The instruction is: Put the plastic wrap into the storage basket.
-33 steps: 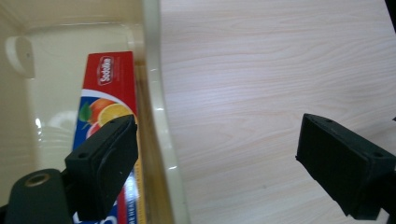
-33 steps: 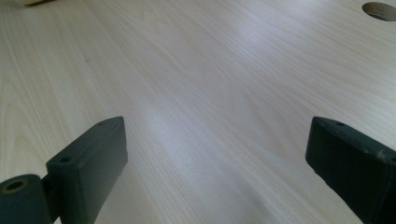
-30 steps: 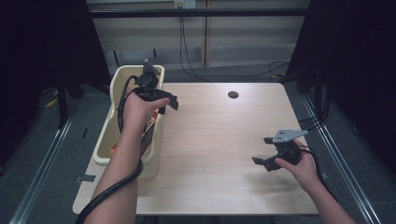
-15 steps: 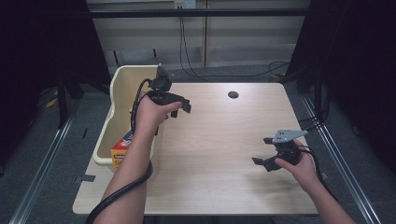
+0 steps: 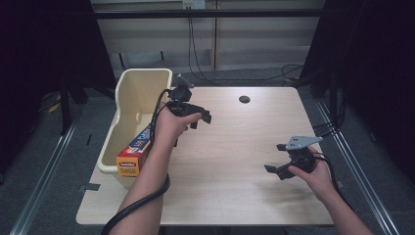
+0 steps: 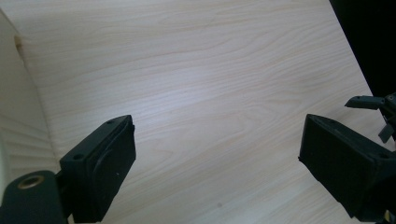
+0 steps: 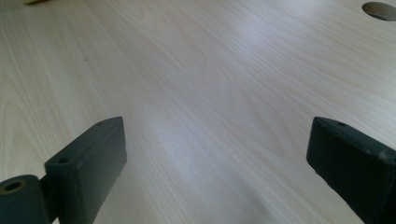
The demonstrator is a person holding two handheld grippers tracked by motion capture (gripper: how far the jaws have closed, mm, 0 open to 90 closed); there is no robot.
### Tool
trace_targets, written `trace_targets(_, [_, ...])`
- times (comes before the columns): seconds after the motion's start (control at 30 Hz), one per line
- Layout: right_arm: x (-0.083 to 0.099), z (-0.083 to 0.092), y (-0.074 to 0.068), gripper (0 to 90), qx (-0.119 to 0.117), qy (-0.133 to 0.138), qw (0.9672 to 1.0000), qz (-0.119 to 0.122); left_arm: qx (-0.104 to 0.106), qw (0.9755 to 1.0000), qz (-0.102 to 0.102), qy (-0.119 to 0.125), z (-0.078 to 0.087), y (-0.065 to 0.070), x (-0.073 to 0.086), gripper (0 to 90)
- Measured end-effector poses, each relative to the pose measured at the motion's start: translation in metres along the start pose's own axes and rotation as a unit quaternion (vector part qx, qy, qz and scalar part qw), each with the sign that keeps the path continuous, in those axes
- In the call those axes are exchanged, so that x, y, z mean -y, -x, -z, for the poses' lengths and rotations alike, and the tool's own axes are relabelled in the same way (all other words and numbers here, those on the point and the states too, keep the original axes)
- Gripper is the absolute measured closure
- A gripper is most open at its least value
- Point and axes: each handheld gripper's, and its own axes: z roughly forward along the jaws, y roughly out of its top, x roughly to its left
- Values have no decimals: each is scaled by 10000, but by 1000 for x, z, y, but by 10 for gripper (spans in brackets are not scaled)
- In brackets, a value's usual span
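Wooden table (image 5: pixel 235 147) bears one cream bin (image 5: pixel 128 107) holding one box (image 5: pixel 133 155); two grippers, left (image 5: pixel 201 118) and right (image 5: pixel 275 157), both spread, empty.

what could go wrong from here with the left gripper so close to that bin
1. The left gripper hangs open and empty just past the bin wall; swinging back, its jaws or its cable might clip the rim and nudge the bin, which sits along the table edge.
2. The box leans in the bin's near end, poking over the rim; a knock could tip it out.
3. The right gripper is open above bare wood, little risk there.
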Motion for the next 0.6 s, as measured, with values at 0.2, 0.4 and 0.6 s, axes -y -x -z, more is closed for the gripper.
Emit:
trace_targets(0.2, [0, 0, 0, 47, 8, 7, 10000, 4, 56, 10000, -35, 52, -6, 3, 2, 105])
trace_targets(0.4, [0, 0, 0, 48, -14, 3, 10000, 16, 130, 9999, -33, 30, -19, 7, 8, 105])
trace_targets(0.6, [0, 0, 0, 47, -8, 4, 10000, 6, 176, 9998, -99, -56, -30, 9, 14, 105])
